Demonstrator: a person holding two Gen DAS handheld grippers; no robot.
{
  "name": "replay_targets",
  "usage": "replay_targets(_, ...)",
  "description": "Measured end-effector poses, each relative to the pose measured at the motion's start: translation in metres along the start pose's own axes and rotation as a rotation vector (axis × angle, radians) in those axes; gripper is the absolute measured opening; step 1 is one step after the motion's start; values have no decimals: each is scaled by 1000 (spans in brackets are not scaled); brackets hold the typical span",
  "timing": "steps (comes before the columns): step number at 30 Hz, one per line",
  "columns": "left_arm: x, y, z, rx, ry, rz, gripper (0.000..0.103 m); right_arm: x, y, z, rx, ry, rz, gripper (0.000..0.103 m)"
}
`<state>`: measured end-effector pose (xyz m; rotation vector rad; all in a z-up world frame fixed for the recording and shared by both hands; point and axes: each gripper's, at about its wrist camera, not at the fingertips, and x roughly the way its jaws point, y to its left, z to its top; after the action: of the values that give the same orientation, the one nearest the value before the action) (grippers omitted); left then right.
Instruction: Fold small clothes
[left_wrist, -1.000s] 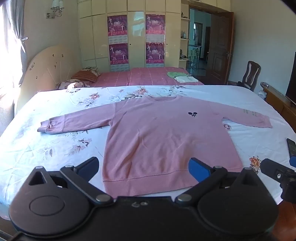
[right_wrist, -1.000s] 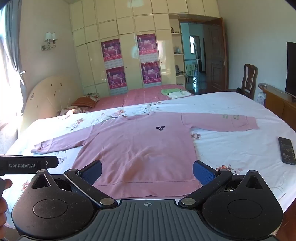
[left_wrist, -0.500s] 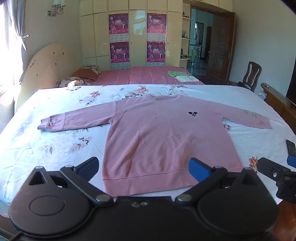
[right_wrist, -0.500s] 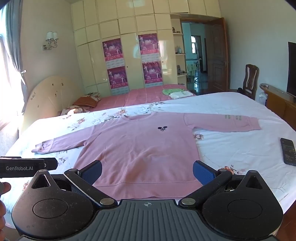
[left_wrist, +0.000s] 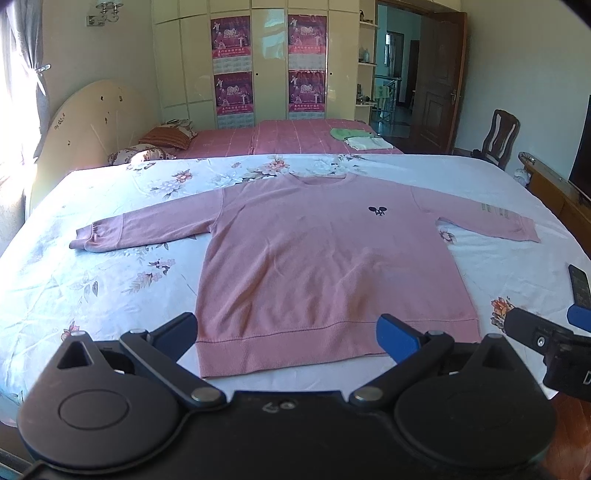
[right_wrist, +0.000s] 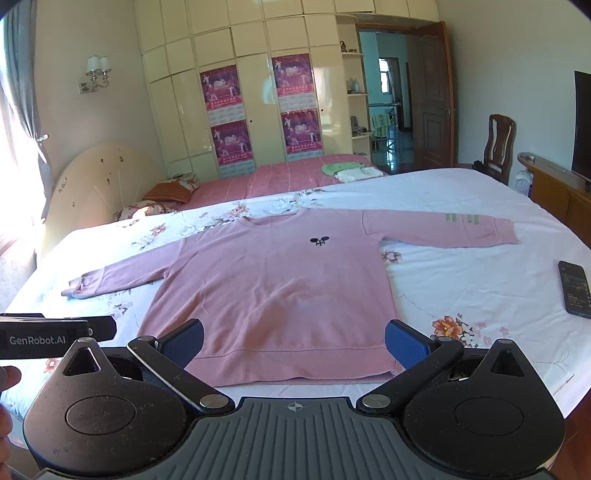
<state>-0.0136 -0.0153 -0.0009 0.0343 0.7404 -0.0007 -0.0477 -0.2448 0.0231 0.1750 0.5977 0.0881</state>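
Note:
A pink long-sleeved sweatshirt (left_wrist: 325, 258) lies flat and face up on the floral bedsheet (left_wrist: 110, 280), both sleeves spread out, hem toward me. It also shows in the right wrist view (right_wrist: 280, 288). My left gripper (left_wrist: 288, 332) is open and empty, held above the hem at the bed's near edge. My right gripper (right_wrist: 293, 341) is open and empty, also just short of the hem. Neither touches the cloth. The right gripper's body shows at the right edge of the left wrist view (left_wrist: 546, 339).
A black phone (right_wrist: 574, 288) lies on the sheet to the right of the sweatshirt. A second bed (left_wrist: 280, 136) with folded clothes (left_wrist: 354, 138) stands behind. A wooden cabinet (right_wrist: 554, 192) and chair (right_wrist: 498, 144) stand at the right.
Both grippers have risen and pulled back slightly, so more of the sweatshirt's hem and the sheet in front of it shows. The sweatshirt has not moved.

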Motion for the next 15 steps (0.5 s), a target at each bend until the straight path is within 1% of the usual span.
replay_targets(15, 4, -8, -2, 3, 9, 4, 103, 0, -3, -1, 0, -1, 0, 103)
